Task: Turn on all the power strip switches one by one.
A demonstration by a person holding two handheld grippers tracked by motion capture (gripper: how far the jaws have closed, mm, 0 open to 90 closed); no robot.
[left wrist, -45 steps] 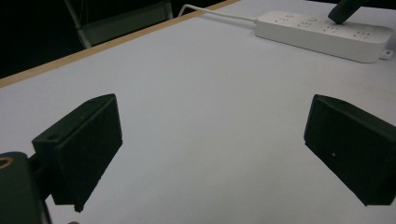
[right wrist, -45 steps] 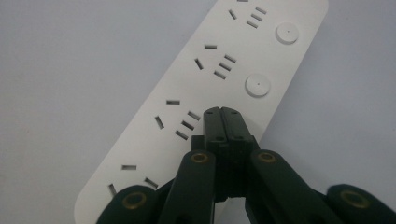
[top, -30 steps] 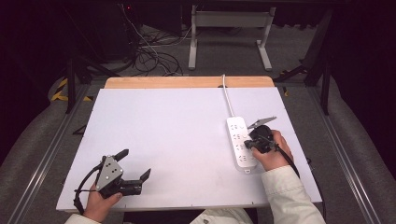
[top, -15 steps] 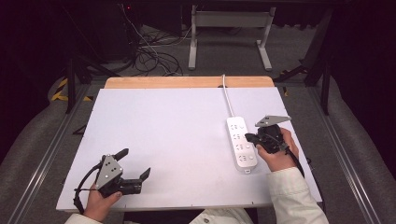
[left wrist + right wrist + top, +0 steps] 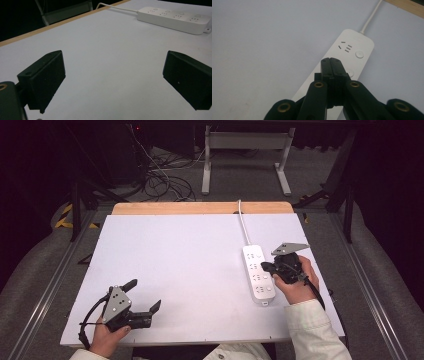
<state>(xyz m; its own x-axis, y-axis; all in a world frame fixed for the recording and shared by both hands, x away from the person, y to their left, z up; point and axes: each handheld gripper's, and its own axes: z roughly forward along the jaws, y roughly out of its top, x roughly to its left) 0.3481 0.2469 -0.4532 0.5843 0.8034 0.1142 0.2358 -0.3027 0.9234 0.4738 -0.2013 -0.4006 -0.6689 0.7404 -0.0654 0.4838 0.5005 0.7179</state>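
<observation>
White surface [image 5: 190,270] fills the space ahead, with a power strip [image 5: 258,272] toward its right side. Nearest, well left of the strip, the left gripper [image 5: 145,301] rests with jaws wide apart, empty. Over the strip, the right gripper [image 5: 267,267] hovers, jaws pressed together on nothing. Beyond the strip, its cord [image 5: 244,222] runs off the far edge.

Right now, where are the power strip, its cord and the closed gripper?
power strip [image 5: 257,272]: high view, middle of its white body.
cord [image 5: 244,226]: high view, mid-length on the table.
right gripper [image 5: 333,68]: right gripper view, shut jaw tips.
</observation>
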